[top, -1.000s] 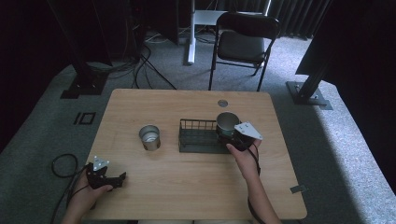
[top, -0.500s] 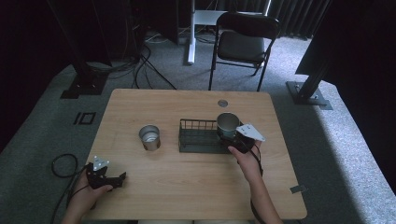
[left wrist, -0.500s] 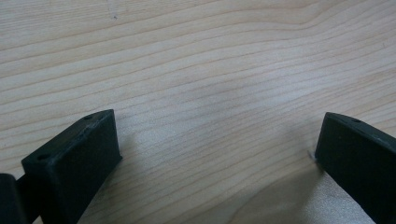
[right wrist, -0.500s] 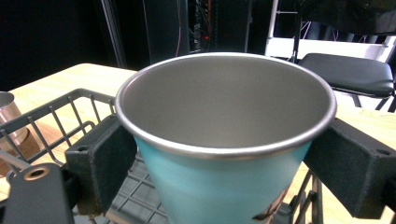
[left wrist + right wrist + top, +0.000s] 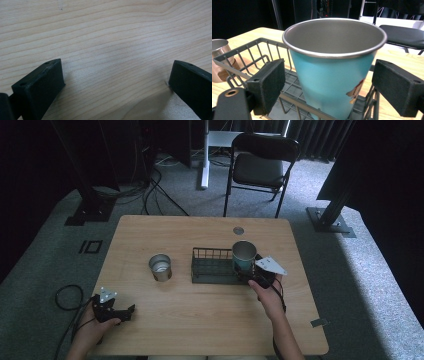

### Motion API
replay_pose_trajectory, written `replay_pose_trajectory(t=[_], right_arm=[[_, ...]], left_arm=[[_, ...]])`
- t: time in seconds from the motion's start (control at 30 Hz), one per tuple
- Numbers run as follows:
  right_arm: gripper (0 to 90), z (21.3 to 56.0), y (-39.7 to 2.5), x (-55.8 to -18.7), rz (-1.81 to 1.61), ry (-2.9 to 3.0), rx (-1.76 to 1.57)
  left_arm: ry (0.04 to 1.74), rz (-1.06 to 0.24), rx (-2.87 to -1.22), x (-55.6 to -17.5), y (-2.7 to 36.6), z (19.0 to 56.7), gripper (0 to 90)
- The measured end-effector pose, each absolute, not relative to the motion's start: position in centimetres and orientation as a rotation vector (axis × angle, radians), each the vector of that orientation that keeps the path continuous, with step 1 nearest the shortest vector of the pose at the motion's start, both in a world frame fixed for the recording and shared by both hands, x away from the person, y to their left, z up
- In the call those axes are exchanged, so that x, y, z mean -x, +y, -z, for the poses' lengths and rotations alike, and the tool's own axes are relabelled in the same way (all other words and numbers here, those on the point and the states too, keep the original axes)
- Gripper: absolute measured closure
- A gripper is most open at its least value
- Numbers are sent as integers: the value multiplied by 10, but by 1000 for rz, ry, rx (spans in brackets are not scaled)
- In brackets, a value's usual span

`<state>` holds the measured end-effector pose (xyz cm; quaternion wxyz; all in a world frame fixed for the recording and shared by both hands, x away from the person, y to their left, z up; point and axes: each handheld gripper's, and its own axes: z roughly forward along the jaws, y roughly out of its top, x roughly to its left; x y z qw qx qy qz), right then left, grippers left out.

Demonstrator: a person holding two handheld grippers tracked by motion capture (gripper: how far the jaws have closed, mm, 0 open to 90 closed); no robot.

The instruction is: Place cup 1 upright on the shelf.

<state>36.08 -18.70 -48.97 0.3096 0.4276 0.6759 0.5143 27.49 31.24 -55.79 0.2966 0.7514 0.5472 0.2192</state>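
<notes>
We are resting the left gripper [image 5: 131, 310] spread over bare table [image 5: 105, 32] at the near left. At the right end of the wire basket [image 5: 212, 266] we are bracketing the teal cup [image 5: 332, 72] with the right gripper [image 5: 325, 85] – jaws apart, not pinching. It is looking light, stiff and slick – steel-rimmed, tapered, so we are favouring a mid-wall grip.

Daylight is falling from the upper right in the high view, brightening the floor [image 5: 350, 250] there while the surroundings are staying dark. The table [image 5: 200, 320] is showing evenly lit, soft in detail. Up close, the cup [image 5: 334, 75] is looking sharp; its rim is catching a mild sheen.
</notes>
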Motion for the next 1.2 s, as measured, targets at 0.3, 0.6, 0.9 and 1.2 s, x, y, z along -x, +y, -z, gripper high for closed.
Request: replay_pose_trajectory(t=[0.3,0.6,0.9,1.2], right_arm=[[115,492,-196,-354,-1348,1795,-1128],[115,491,-204,-343,-1348,1805,-1110],[115,497,-216,-334,-1336,1816,-1127],[115,507,-231,-326,-1314,1830,-1143]], left_arm=[[1455,-583,-1997,-275,312,558,4],[1455,-583,-1997,-275,312,558,4],[1455,-583,-1997,-275,312,558,4],[1455,-583,-1995,-275,312,558,4]])
